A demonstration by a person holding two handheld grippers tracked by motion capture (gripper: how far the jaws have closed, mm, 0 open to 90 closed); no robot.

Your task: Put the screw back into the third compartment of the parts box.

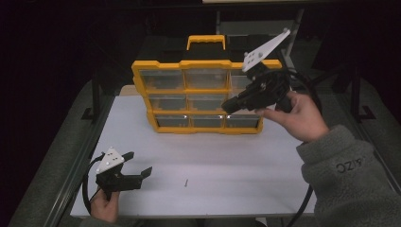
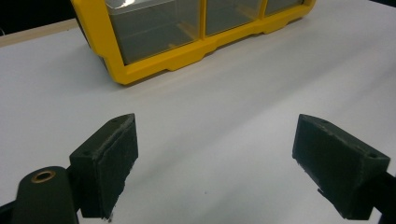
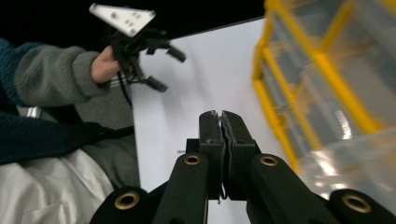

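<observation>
A yellow organizer (image 1: 198, 90) with clear drawers and a black top handle stands at the back of the white table (image 1: 227, 156). My right gripper (image 1: 227, 106) is held in front of the organizer's right drawers with its jaws pointing left. In the right gripper view its jaws (image 3: 222, 116) are pressed together, and the organizer (image 3: 317, 93) is blurred at the right. My left gripper (image 1: 138, 163) rests low at the table's front left, open and with nothing in it. The left gripper view has its pads (image 2: 109, 163) wide apart over bare table, with the organizer (image 2: 154, 60) ahead.
A tiny dark screw-like piece (image 1: 187, 182) lies on the table near the front middle. The table sits on a dark frame with dark surroundings. A grey sleeve (image 1: 350, 175) comes in at the lower right. The left gripper (image 3: 167, 69) and its hand appear far off in the right gripper view.
</observation>
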